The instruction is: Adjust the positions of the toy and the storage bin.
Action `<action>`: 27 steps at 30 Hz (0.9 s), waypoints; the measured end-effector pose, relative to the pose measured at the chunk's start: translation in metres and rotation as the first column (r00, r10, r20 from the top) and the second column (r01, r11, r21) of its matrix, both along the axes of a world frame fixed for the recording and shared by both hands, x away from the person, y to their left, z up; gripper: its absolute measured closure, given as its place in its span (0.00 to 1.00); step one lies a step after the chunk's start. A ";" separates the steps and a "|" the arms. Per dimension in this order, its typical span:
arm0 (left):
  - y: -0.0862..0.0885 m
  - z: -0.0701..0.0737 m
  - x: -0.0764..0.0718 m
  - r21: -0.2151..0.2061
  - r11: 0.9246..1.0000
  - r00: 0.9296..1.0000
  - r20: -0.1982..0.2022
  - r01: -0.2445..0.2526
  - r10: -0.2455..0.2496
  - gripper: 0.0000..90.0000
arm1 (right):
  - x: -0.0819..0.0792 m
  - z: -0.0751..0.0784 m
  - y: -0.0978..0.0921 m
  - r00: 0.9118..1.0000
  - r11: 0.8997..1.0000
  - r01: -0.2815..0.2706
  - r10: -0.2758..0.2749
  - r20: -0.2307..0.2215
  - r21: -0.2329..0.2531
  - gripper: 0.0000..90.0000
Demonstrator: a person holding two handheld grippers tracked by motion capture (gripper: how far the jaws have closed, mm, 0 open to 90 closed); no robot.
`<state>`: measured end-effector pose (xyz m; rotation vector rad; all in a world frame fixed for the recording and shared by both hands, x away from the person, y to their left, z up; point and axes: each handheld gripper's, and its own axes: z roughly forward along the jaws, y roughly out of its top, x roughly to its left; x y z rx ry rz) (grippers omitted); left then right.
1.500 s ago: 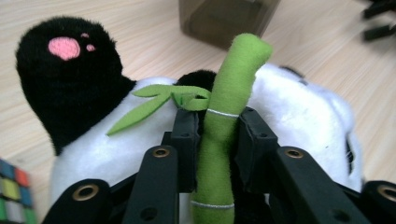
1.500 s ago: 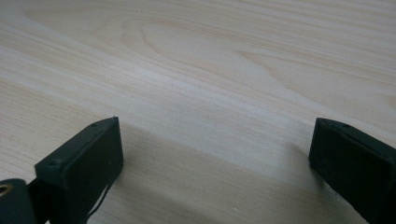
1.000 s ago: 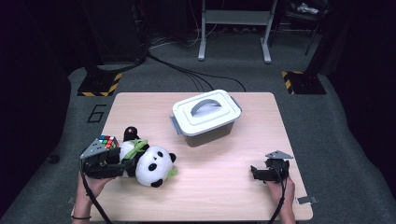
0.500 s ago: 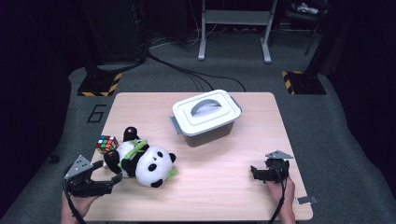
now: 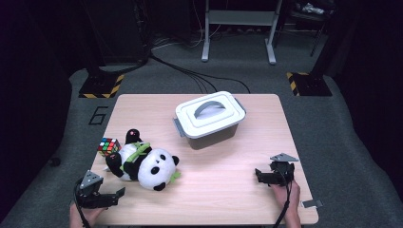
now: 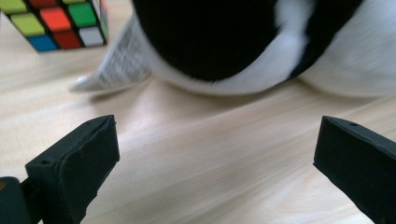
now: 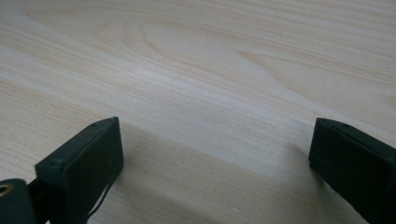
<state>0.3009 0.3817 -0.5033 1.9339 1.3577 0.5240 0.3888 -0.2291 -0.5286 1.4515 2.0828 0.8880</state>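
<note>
Your left gripper (image 5: 119, 192) has pulled back from the panda toy (image 5: 142, 163) to the desk's (image 5: 228, 190) front-left corner, jaws wide and empty. The toy lies released on its side near the left edge, a puzzle cube (image 5: 109, 147) touching or just beside it. Judgement: that placement looks finished. The lidded box (image 5: 210, 118) sits closed toward the back. Your right gripper (image 5: 260, 175) rests unmoved near the front-right corner, jaws apart, holding nothing.
</note>
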 end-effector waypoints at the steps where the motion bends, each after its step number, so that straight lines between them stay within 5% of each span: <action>1: 0.000 -0.003 0.001 0.005 1.000 1.000 -0.001 -0.007 0.007 0.00 | 0.000 0.000 0.000 1.000 1.000 0.000 0.000 0.000 0.000 0.03; 11: 0.000 -0.028 0.009 0.053 0.998 0.999 -0.011 -0.040 0.040 0.00 | 0.000 0.000 0.000 1.000 1.000 0.000 0.000 0.000 0.000 0.03; 27: 0.001 -0.029 0.012 0.069 0.997 0.999 -0.002 -0.038 0.039 0.00 | 0.002 0.002 -0.001 1.000 1.000 -0.004 0.004 -0.029 -0.001 0.01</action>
